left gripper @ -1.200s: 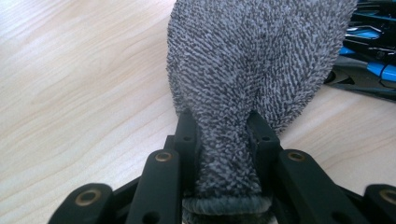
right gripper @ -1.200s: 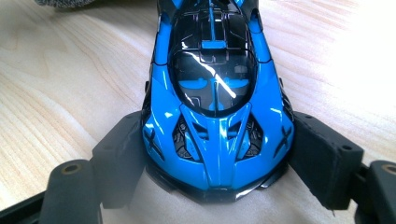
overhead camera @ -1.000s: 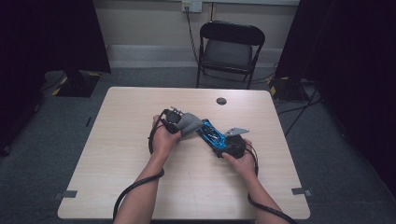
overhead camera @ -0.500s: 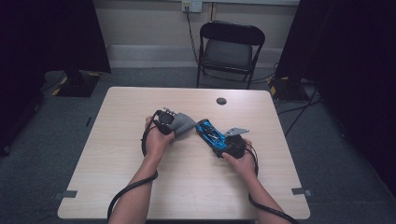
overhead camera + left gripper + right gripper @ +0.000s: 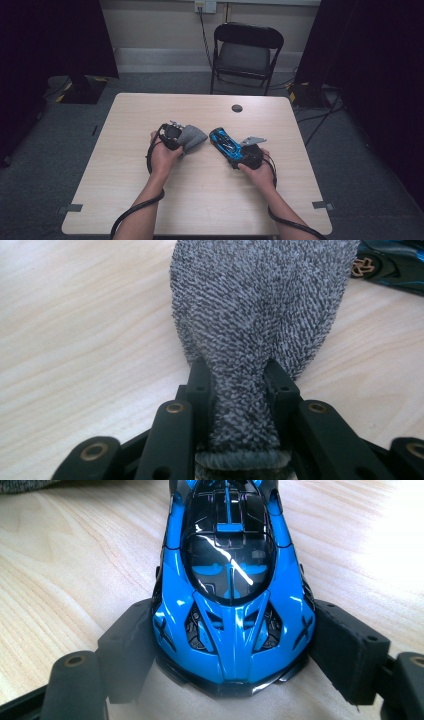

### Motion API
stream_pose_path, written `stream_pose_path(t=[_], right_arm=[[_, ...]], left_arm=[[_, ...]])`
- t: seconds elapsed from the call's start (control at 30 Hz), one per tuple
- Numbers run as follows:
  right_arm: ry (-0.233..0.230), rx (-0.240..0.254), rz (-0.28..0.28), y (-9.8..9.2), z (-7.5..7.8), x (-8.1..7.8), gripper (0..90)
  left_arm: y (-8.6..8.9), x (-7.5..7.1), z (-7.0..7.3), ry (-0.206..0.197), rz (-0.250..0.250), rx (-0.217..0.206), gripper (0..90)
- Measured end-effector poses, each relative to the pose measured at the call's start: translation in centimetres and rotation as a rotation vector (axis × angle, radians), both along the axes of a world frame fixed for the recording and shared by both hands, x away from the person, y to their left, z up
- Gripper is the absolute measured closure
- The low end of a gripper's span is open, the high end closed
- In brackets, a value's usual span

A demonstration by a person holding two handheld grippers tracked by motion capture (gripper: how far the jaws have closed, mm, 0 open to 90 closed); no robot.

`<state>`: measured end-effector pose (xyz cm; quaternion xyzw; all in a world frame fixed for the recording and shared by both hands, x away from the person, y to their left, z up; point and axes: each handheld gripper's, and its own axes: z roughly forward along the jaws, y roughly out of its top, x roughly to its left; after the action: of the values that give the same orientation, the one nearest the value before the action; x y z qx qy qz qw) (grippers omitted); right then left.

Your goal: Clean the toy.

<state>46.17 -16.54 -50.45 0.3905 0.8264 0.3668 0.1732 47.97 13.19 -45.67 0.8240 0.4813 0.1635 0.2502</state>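
The left gripper (image 5: 239,405) pinches a grey knitted cloth (image 5: 260,305); the right gripper (image 5: 232,650) clamps a glossy blue toy car (image 5: 231,580), whose far end seems cut off.

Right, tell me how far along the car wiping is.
Done: the left tool is shut on the grey cloth and the right tool clamps the blue car. In hand: cloth and car lie apart on the table. Left: probably bringing cloth to car and wiping.
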Motion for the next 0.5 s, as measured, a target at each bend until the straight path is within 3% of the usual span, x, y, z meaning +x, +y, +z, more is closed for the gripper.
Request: stream_pose_path(t=[0.1, 0.27, 0.5], right_arm=[[0.001, 0.000, 0.006, 0.0, 0.0, 0.0, 23.2], [0.001, -0.001, 0.029, -0.3, 0.0, 0.0, 21.7], [0.005, -0.039, 0.051, -0.4, 0.8, -0.3, 16.4]], left_arm=[[0.1, -0.4, -0.1, -0.006, 0.004, -0.020, 70.7], [0.5, -0.9, 0.2, -0.006, 0.003, -0.016, 70.6], [1.4, -1.6, 0.7, -0.015, 0.018, -0.028, 70.5]])
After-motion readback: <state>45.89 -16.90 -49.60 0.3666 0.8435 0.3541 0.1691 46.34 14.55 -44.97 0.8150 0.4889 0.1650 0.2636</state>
